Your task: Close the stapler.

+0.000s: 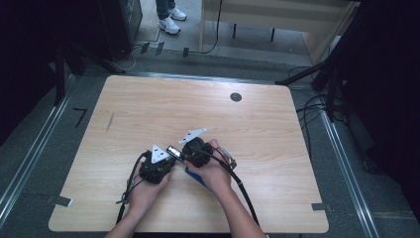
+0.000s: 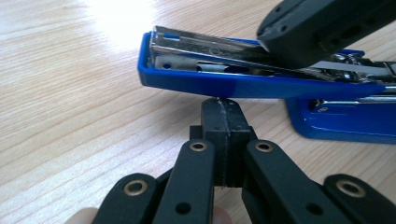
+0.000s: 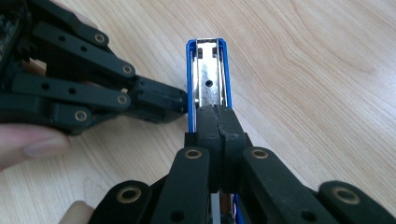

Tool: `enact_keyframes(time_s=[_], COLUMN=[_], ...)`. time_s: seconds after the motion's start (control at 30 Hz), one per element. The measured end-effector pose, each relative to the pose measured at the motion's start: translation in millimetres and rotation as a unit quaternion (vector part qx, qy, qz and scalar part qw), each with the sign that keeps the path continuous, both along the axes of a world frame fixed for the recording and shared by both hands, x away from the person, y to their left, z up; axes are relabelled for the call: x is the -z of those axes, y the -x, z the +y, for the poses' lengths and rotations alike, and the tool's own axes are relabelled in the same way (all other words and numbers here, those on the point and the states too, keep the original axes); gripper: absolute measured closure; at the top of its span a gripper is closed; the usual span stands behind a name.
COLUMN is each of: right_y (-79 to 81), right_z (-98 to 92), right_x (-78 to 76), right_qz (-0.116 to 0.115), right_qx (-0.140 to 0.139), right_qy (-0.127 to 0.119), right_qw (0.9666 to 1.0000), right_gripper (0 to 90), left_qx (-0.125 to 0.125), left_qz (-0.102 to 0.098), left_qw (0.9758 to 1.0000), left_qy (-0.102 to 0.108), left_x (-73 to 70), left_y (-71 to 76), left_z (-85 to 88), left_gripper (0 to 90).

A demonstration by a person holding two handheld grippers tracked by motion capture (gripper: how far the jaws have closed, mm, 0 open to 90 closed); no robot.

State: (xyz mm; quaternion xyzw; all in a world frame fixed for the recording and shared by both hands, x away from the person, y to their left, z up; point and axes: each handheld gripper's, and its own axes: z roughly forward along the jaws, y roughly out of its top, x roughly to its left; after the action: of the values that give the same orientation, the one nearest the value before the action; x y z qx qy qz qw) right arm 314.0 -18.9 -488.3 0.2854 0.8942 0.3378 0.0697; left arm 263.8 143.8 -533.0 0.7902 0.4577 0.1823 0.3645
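A blue stapler (image 2: 243, 86) lies on the wooden table (image 1: 257, 124), in the near middle of the tabletop, and both grippers meet at it. In the high view it shows as a blue sliver (image 1: 194, 177) under the person's right hand (image 1: 214, 173), with its metal front end poking out toward the left between the two tools.

The left gripper (image 2: 222, 108) has its jaws pressed flat together with nothing between them. Its closed tip comes up from the near side and touches the blue side wall of the stapler's upper arm, just behind the front end. In the right gripper view the same gripper (image 3: 180, 100) comes in from the left and butts against the stapler's blue edge (image 3: 189, 79). The left hand (image 1: 146, 191) holds it low over the table, its grey plate on top.

The right gripper (image 3: 218, 112) is likewise closed tight, its jaws holding nothing. Its tip rests on top of the stapler's open metal channel (image 3: 208, 79), pointing along the stapler's length toward the front. In the left gripper view it appears as a black block (image 2: 322, 28) coming down from the upper right onto the silver rail.

The stapler's upper arm stands raised off its blue base (image 2: 345, 123), which sits flat on the table to the right in that view
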Motion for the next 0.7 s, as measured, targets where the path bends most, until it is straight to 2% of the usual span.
enact_keyframes(time_s=[0.23,0.6,0.7], right_y=[0.4,5.2,7.3], right_z=[0.4,-5.4,-7.3], right_x=[-0.8,-9.6,-12.3], right_qz=[-0.004,-0.013,-0.018], right_qx=[-0.001,-0.001,0.000], right_qy=[0.002,-0.005,-0.008], right_qw=[1.0000,0.9999,0.9998], right_gripper=[90.0,90.0,90.0], left_qx=[0.000,0.014,0.018], left_qz=[0.000,-0.031,-0.034], left_qw=[1.0000,0.9991,0.9989], left_qy=[0.006,0.025,0.027], left_x=[-0.3,-4.1,-5.8], left_y=[-0.2,6.7,9.4], left_z=[0.9,-6.8,-8.6], left_gripper=[90.0,90.0,90.0])
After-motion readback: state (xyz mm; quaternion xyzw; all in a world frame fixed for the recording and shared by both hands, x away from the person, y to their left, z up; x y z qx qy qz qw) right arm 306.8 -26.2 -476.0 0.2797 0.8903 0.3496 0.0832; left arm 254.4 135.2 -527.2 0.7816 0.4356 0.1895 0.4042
